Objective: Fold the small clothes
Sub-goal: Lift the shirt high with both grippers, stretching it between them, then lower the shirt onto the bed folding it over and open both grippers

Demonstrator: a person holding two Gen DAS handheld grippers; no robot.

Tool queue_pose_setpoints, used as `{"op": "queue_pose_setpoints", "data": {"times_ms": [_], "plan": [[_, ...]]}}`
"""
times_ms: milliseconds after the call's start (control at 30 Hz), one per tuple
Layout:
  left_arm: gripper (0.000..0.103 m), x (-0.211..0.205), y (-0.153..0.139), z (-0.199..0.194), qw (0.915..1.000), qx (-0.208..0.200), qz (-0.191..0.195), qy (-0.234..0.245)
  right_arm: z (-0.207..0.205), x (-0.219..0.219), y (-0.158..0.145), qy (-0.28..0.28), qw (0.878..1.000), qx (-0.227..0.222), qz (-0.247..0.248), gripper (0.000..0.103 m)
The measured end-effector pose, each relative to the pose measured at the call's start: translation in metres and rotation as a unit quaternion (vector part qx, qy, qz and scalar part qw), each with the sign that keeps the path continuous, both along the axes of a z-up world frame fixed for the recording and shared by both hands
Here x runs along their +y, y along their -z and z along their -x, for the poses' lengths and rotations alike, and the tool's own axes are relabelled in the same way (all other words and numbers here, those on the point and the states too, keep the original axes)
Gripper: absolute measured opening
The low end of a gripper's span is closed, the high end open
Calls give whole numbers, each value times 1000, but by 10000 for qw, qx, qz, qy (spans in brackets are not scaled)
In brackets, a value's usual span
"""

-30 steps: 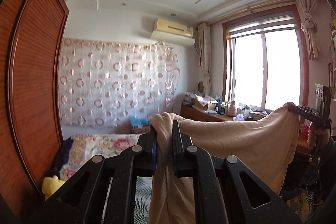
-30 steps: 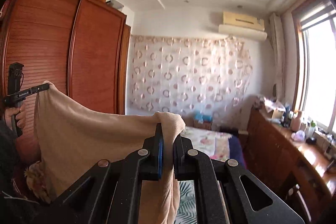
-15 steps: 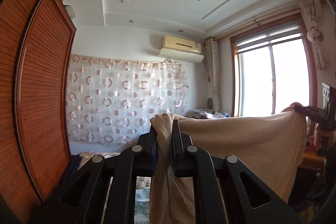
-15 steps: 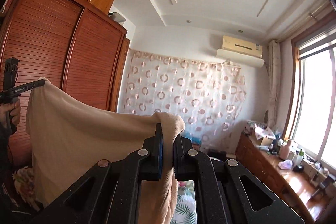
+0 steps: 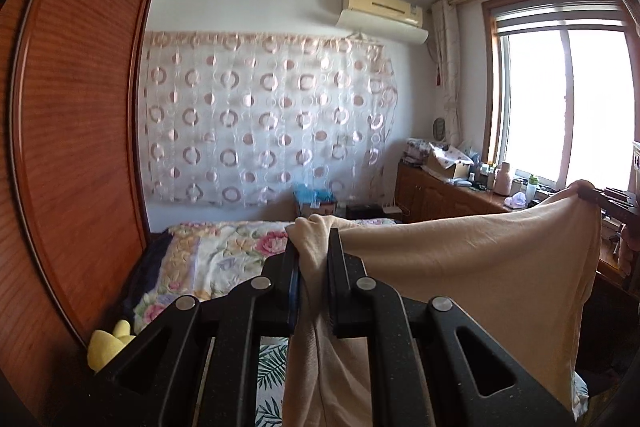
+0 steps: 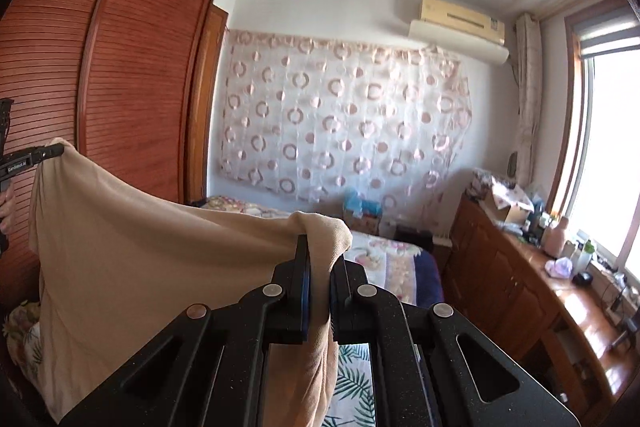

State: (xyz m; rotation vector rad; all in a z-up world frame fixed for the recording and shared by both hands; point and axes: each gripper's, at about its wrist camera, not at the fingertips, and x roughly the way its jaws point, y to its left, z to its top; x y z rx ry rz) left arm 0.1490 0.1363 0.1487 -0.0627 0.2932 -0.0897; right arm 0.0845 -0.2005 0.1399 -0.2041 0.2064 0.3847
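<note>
Left wrist view. Left claw (image 5: 313,269) clamped on one bunched corner of beige garment (image 5: 460,267); cloth stretched rightward in a sagging top edge to right claw (image 5: 596,195), pinched there on the far corner. Garment held aloft, hanging free above bed (image 5: 224,255) with floral cover; yellow soft toy (image 5: 108,343) at lower left, wardrobe door (image 5: 76,131) along the left, window (image 5: 560,107) and cluttered worktop (image 5: 452,187) at right.

Right wrist view. Right claw (image 6: 319,281) closed tight on its corner of the garment (image 6: 140,267); cloth running leftward to left claw (image 6: 48,151), shut on the opposite corner. Holder's fingers just visible at left edge.

Step in hand, judged: garment spread by two top corners, held up for squaring — no fold made yet. Next move likely calls for lowering the cloth flat onto the bed, or bringing both corners together to halve it, with grips kept firm so neither corner slips.

Differences between views: yellow toy only in the left; worktop seen along its full length, and upper wardrobe cabinets, only in the right — each view alone showing the opposite claw's pinch from outside.
</note>
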Motion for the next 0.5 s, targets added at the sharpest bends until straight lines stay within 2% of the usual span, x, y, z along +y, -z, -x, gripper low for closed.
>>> {"op": "queue_pose_setpoints", "data": {"times_ms": [67,133,267,367,500], "plan": [[12,-2,7,-13,9999,79,-88,-51,-15,4,4,7,10000,18,-19,7],[12,-2,27,-37,9994,309,-149,-80,-36,10,9,42,9998,145,108,7],[12,-5,66,-71,9970,747,-161,-87,-84,24,29,92,9973,634,370,7],[12,-10,106,-102,9930,1165,-176,-77,-121,32,58,128,9934,1041,456,7],[12,-18,148,-132,9869,1594,-231,-87,-166,43,76,181,9874,1471,562,7]]}}
